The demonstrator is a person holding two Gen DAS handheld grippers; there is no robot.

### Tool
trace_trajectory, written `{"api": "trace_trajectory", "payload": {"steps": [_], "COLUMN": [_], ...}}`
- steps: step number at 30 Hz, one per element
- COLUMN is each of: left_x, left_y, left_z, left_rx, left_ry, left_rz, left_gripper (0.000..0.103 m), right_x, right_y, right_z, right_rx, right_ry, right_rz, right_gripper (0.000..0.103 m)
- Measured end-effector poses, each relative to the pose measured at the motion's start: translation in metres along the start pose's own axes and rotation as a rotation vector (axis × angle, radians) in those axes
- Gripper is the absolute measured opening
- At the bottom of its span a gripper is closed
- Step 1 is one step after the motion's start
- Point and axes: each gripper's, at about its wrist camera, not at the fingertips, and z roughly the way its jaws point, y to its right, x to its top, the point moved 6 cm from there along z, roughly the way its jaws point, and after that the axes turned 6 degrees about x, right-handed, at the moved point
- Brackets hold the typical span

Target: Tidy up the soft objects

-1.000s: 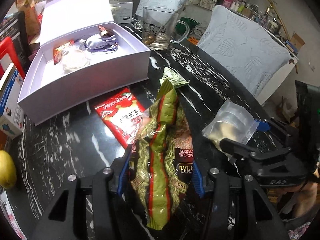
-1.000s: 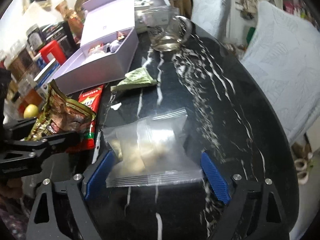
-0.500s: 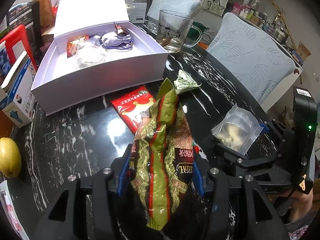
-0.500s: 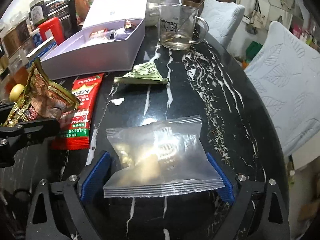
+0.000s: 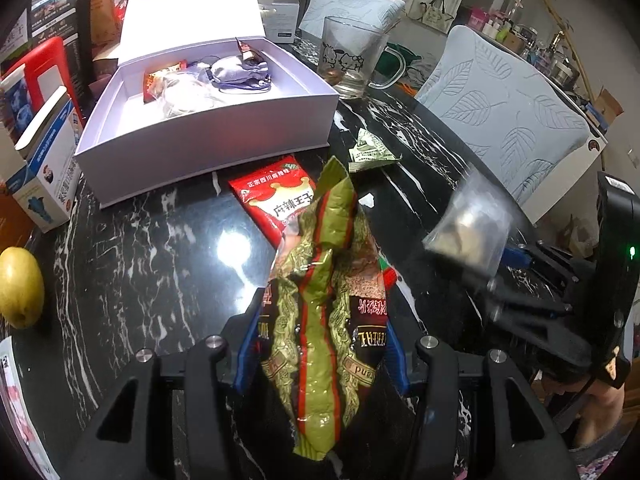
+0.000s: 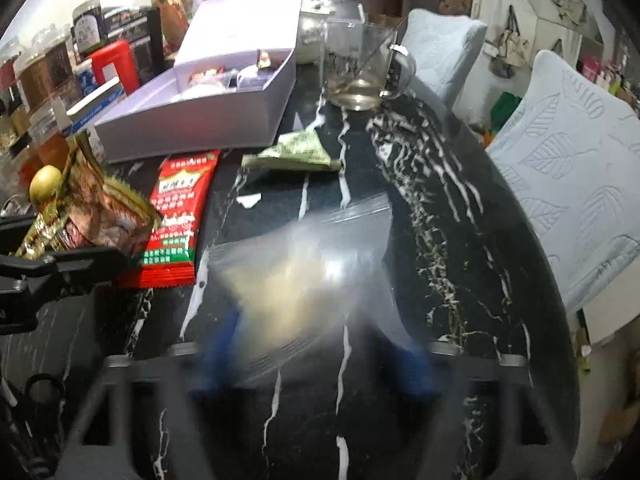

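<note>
My left gripper (image 5: 320, 352) is shut on a crumpled green-and-brown snack packet (image 5: 320, 280) that stands up from its jaws, just above the black marble table (image 5: 160, 248). At the right, my right gripper (image 6: 316, 352) is blurred with its jaws closing on a clear plastic bag (image 6: 304, 276) of pale contents. The bag (image 5: 468, 228) looks tilted up off the table. A red snack packet (image 5: 276, 204) and a green folded packet (image 5: 370, 152) lie flat in front of an open white box (image 5: 208, 148), which holds a grey pouch and small packets.
A glass mug (image 5: 352, 60) stands behind the box. A yellow fruit (image 5: 20, 284) lies at the left table edge, beside blue-and-white cartons (image 5: 44, 168). Pale cushioned chairs (image 5: 504, 112) line the right rim. Jars and boxes crowd the far left.
The right gripper's jaws have come in from wide apart onto the clear bag, which has tipped up and blurred. The left gripper keeps its hold on the snack packet and stays put.
</note>
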Motion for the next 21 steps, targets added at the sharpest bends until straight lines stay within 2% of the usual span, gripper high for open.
{"api": "trace_trajectory", "payload": {"steps": [1, 8, 9, 11, 12, 13, 21], "left_x": [-0.001, -0.005, -0.005, -0.004, -0.003, -0.002, 0.010], "left_y": [0.000, -0.004, -0.005, -0.007, -0.008, -0.010, -0.015], "left_z": [-0.001, -0.006, -0.006, -0.005, -0.004, -0.004, -0.005], "left_rx": [0.000, 0.003, 0.003, 0.003, 0.003, 0.004, 0.011], "left_ry": [0.002, 0.011, 0.011, 0.011, 0.010, 0.011, 0.029], "left_rz": [-0.002, -0.011, -0.015, -0.024, -0.027, -0.030, -0.027], "left_gripper": [0.051, 0.051, 0.051, 0.051, 0.051, 0.051, 0.051], "right_x": [0.001, -0.004, -0.006, -0.007, -0.008, -0.009, 0.007], "right_y": [0.002, 0.007, 0.008, 0.010, 0.011, 0.013, 0.019], "right_z": [-0.001, -0.008, -0.010, -0.013, -0.012, -0.012, -0.004], "right_rx": [-0.006, 0.056, 0.054, 0.047, 0.048, 0.050, 0.089], "right_ry": [0.004, 0.016, 0.015, 0.013, 0.007, 0.002, 0.031], "right_rz": [0.013, 0.069, 0.074, 0.096, 0.106, 0.121, 0.229], "right_gripper": [0.028, 0.028, 0.031, 0.060, 0.084, 0.086, 0.086]}}
